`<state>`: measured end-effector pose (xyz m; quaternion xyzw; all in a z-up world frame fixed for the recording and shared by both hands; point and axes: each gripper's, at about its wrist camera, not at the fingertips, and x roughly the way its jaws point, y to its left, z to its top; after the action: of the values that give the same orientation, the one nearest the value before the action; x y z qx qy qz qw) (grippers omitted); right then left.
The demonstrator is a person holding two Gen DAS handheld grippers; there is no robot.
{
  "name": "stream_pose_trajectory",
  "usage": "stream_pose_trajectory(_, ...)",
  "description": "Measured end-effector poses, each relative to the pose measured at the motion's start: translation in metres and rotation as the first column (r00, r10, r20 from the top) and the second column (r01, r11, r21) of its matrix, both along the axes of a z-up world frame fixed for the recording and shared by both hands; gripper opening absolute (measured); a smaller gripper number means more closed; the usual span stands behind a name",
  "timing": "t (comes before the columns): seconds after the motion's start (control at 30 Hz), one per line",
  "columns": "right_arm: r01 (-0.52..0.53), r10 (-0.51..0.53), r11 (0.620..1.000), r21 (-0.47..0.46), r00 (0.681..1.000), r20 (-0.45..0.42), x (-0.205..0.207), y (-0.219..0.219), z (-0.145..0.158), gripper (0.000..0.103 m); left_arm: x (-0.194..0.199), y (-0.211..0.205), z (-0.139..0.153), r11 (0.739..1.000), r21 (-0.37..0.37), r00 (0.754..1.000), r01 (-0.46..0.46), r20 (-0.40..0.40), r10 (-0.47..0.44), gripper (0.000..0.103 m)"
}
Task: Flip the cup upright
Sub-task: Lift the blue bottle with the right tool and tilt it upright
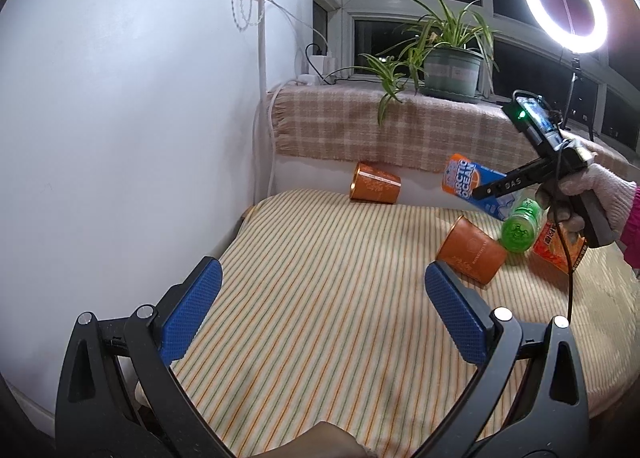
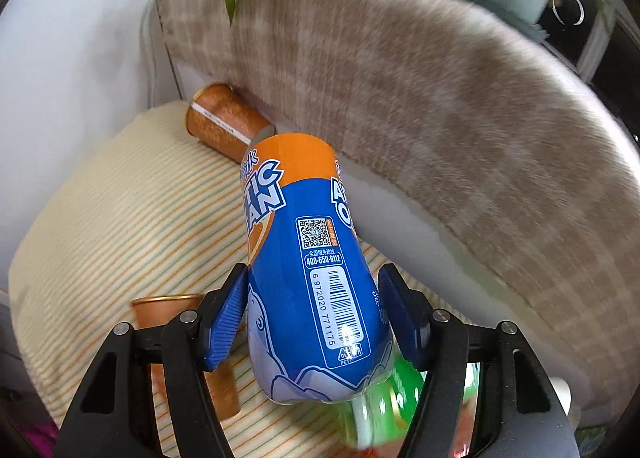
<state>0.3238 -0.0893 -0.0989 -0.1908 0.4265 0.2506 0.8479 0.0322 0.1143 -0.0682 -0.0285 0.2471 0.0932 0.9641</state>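
Note:
My right gripper [image 2: 312, 314] is shut on a blue and orange Arctic Ocean bottle [image 2: 308, 258] and holds it tilted above the striped cloth; the bottle also shows in the left wrist view [image 1: 476, 186]. An orange cup [image 1: 472, 250] lies on its side on the cloth just below it, seen partly behind the right fingers [image 2: 168, 314]. A second orange cup [image 1: 374, 188] lies on its side at the far edge by the wall [image 2: 224, 122]. My left gripper [image 1: 320, 302] is open and empty over the near cloth.
A green bottle [image 1: 520, 226] and an orange snack packet [image 1: 560, 250] lie to the right of the near cup. A white curved cabinet [image 1: 120, 138] stands on the left. A plaid-covered sill [image 1: 400, 130] with a potted plant [image 1: 448, 66] runs behind.

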Motion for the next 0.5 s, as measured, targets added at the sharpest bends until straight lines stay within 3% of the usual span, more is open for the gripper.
stream_pose_trajectory(0.27,0.105,-0.108,0.986,0.126,0.994,0.019,-0.057,-0.032,0.029,0.065,-0.002,-0.015,0.009,0.998,-0.026,0.999,0.052,0.0,-0.052,0.103)
stream_pose_trajectory(0.5,0.197,-0.201,0.961,0.192,0.98,0.0,-0.131,-0.072,0.024,0.065,-0.002,-0.032,0.014,0.993,-0.04,0.994,0.11,-0.005,-0.111,0.103)
